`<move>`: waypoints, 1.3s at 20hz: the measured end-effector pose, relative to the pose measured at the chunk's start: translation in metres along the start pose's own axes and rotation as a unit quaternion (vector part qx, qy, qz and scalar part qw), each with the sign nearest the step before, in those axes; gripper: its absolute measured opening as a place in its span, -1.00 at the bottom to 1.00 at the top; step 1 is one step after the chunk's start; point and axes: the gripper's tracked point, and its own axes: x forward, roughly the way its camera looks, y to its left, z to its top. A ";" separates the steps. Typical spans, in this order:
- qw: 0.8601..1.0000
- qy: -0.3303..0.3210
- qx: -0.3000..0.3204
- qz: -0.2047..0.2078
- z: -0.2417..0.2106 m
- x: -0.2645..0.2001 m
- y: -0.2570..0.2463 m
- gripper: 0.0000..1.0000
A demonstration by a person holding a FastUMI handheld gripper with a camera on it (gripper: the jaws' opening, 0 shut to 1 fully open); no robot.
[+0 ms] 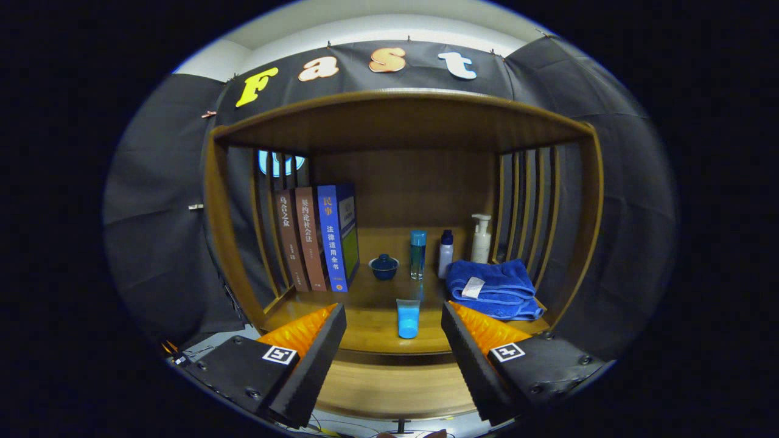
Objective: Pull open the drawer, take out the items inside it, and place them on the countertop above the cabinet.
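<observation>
A: Left to right on the countertop (371,304)?

B: 3 books (316,237) upright against the slats, a lidded cup (384,266), a tall blue bottle (417,253), a small bottle (446,252), a pump bottle (481,238), a folded blue towel (493,288).

A: And the gripper (394,340)?

B: Fingers wide apart, holding nothing. A blue tube (408,317) lies between them near the front edge, probably already unloaded. The drawer front (395,383) sits below; I can't tell if it's open.

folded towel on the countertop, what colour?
Blue, with a small white tag; the folded towel shows clearly in the gripper view, beyond the open gripper.
</observation>
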 end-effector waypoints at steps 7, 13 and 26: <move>0.999 -0.041 0.004 0.007 -0.032 -0.070 0.009 0.99; 0.999 -0.037 0.022 0.009 -0.102 -0.090 0.008 0.99; 0.998 0.047 0.039 0.003 -0.228 -0.041 0.004 0.99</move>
